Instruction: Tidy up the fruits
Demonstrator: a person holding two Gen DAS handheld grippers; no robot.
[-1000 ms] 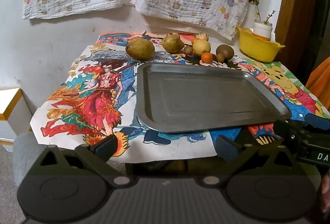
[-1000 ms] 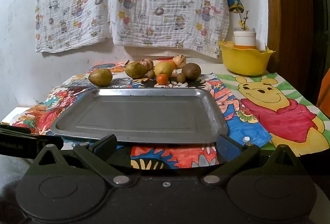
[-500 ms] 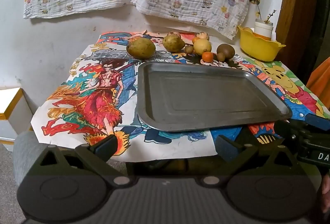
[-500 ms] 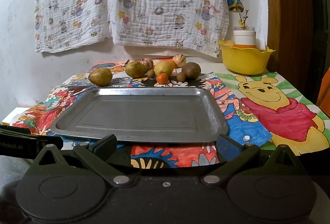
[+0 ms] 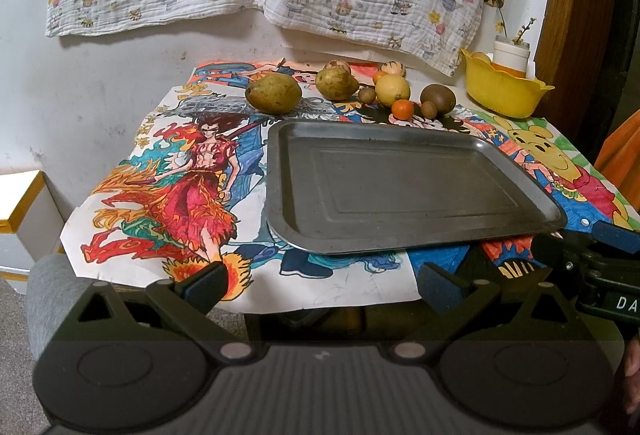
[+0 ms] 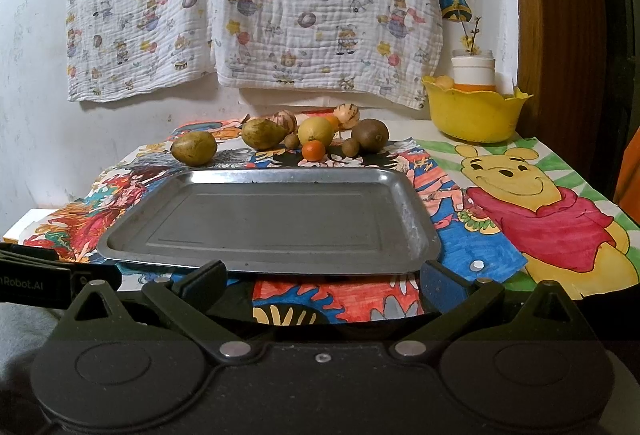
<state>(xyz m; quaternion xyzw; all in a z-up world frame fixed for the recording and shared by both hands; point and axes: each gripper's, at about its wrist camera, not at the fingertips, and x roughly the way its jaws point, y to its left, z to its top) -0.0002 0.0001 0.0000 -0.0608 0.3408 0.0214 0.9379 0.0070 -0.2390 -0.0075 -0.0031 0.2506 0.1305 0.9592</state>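
A yellow bowl (image 6: 474, 113) with a white jar (image 6: 473, 71) in it stood at the tabletop's far right corner, well apart from the fruits. Nothing lay between either gripper and the bare metal tray (image 6: 272, 219). Coloured drawings (image 5: 176, 191) covered the tabletop, and a printed cloth (image 6: 256, 3) hung on the wall behind. The fruits were lined up just beyond the tray: two pears (image 5: 274, 93), a lemon (image 5: 393, 90), a kiwi (image 5: 438, 98) and a small orange (image 5: 402, 109). The left gripper (image 5: 318, 281) and right gripper (image 6: 320, 279) both hung at the near edge, jaws spread wide and holding nothing.
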